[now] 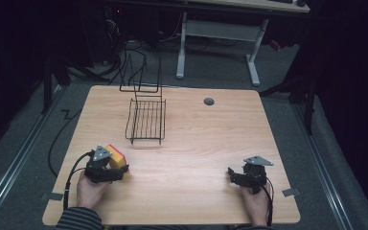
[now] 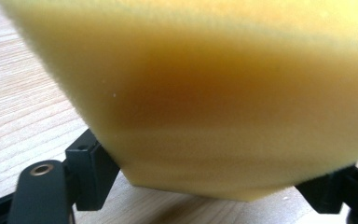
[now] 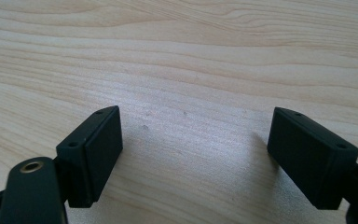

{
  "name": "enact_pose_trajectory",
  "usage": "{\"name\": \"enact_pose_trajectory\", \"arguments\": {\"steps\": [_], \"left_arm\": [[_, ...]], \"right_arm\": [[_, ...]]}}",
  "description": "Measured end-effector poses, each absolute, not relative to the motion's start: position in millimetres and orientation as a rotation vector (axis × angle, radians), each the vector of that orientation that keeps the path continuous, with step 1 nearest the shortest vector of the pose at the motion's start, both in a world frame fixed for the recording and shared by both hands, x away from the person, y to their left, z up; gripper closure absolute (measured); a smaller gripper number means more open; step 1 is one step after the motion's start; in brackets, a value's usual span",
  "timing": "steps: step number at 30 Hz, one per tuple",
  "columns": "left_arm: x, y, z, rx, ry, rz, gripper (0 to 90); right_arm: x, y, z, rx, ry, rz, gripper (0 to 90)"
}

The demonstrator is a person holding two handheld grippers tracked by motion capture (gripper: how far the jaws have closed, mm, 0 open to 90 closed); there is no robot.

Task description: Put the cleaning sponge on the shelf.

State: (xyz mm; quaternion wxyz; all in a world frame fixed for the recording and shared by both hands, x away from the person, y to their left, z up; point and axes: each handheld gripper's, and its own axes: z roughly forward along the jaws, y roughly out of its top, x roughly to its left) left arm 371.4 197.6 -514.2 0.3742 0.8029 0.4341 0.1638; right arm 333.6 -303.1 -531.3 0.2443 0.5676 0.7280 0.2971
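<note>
Left gripper (image 1: 120, 171) sits at the near-left of the light wooden table (image 1: 206, 143), jaws clamped on the yellow foam sponge with a red-pink top layer (image 1: 115, 156). In the left gripper view the sponge's yellow body (image 2: 214, 93) is pinched in where the two black pads squeeze its lower edge, so it looks like a real grip, not just contact. Judged purpose: squeeze the soft block firmly enough to lift it off the table, probably toward the black wire dish rack (image 1: 146, 120) standing farther back, well apart from the sponge. Left hand (image 1: 90, 189) holds the gripper low and roughly level, pointing right and slightly forward, cable trailing off the left edge; striped sleeve (image 1: 79, 219) at the bottom.

Right gripper (image 1: 231, 173) is near the table's near-right, jaws wide apart with nothing but bare wood between them in the right gripper view (image 3: 191, 154). Right hand (image 1: 255, 203) keeps it low, pointing left, seemingly parked out of the way.
</note>
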Motion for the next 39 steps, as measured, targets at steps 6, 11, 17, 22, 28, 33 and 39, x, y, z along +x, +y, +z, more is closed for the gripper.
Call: {"name": "enact_pose_trajectory", "arguments": {"steps": [6, 11, 17, 22, 28, 33, 39], "left_arm": [[371, 198, -514, 2.056, 1.110, 0.415, 21.8], [369, 199, -511, 2.037, 1.100, 0.403, 22.1], [367, 197, -506, 2.041, 1.075, 0.396, 22.2], [366, 195, -502, 2.047, 1.062, 0.395, 22.2], [365, 195, -500, 2.035, 1.063, 0.382, 22.2], [363, 196, -498, 2.021, 1.062, 0.385, 22.2], [362, 195, -492, 2.024, 1.052, 0.392, 22.1]], "right_arm": [[334, -303, -531, 1.550, 1.988, 0.811, 18.1], [334, -303, -531, 1.552, 1.988, 0.811, 18.1], [334, -303, -531, 1.552, 1.988, 0.811, 18.1], [334, -303, -531, 1.550, 1.988, 0.811, 18.1], [334, -303, -531, 1.550, 1.988, 0.811, 18.1], [334, -303, -531, 1.552, 1.988, 0.811, 18.1], [334, -303, -531, 1.550, 1.987, 0.812, 18.1]]}}
